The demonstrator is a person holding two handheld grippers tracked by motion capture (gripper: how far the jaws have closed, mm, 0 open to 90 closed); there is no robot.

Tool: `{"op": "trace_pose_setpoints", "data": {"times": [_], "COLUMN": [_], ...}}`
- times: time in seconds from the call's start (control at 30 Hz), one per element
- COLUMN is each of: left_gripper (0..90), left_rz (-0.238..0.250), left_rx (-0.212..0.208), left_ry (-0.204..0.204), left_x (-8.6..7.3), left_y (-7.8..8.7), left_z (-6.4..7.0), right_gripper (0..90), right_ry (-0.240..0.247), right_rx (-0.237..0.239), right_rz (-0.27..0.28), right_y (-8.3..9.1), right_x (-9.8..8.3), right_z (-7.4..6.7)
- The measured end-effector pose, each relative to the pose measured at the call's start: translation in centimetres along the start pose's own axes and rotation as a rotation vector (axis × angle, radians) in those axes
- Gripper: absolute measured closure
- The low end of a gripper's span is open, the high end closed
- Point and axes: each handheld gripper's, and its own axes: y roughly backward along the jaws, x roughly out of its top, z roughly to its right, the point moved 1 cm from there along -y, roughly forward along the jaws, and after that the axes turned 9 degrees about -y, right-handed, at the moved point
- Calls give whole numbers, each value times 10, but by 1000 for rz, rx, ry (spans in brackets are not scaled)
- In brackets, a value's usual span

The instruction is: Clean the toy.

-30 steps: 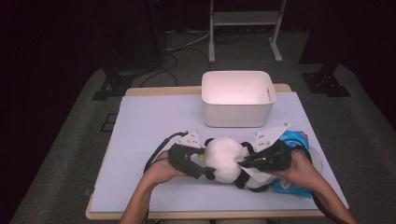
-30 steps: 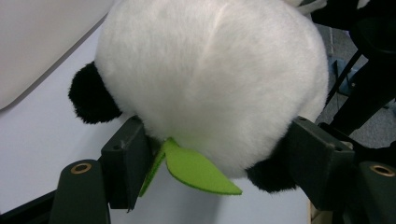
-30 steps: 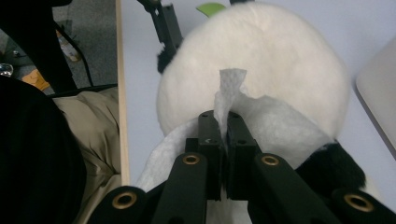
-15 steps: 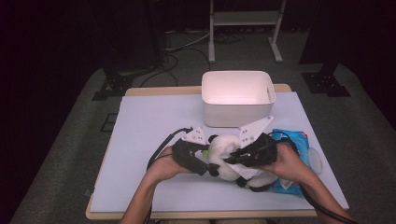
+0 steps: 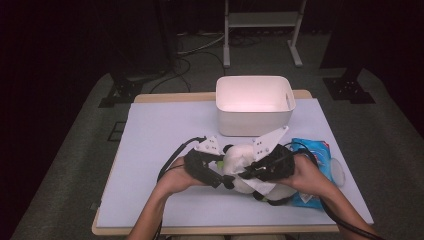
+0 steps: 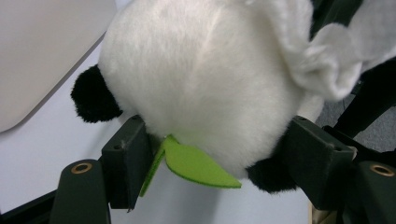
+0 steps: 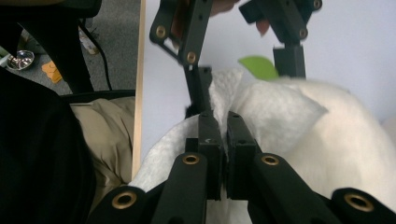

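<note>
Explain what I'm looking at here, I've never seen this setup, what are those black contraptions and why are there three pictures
A person sits at a table holding a hand-held tool in each hand; each tool ends in two black jaws.

The high view looks down from above. The left gripper and right gripper meet over a white and black plush panda toy. On the pale table also stand a white plastic bin and a blue plastic packet.

The other pictures come from cameras riding on each tool. The left gripper view shows its jaws clamped around the panda's round body, beside a green felt leaf. The right gripper view shows its jaws pinched shut on a white cloth wipe lying against the toy.
</note>
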Motion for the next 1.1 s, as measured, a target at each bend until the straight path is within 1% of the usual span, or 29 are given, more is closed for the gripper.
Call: {"op": "trace_pose_setpoints", "data": {"times": [0.2, 0.3, 0.43, 0.53, 0.63, 0.7, 0.77, 0.93, 1.1], "left_gripper": [280, 280, 280, 280, 280, 280, 280, 280, 280], "left_rz": [-2, -4, 0, 2, 0, -2, -2, -5, -7], "left_rx": [1, 2, 3, 6, 6, 8, 11, 15, 19], "left_ry": [8, 13, 10, 4, 3, -1, -3, -10, -11], "left_x": [-4, -5, -6, -5, -3, -3, -2, -1, -1], "left_y": [-1, 0, 0, 0, 0, 1, 0, 0, 0], "left_z": [-1, 0, 1, 2, 2, 3, 4, 5, 6], "right_gripper": [865, 865, 864, 864, 864, 864, 865, 864, 864], "right_ry": [-34, -59, -88, -106, -92, -78, -68, -37, -32], "right_rx": [-4, -14, -30, -31, -40, -47, -52, -62, -42], "right_rz": [9, 11, 8, 17, 17, 19, 24, 6, 11], "right_y": [8, 13, 18, 21, 23, 23, 22, 14, 7], "right_x": [-18, -27, -39, -43, -38, -32, -23, -1, 15], "right_z": [3, 5, 9, 11, 10, 9, 9, 9, 15]}}
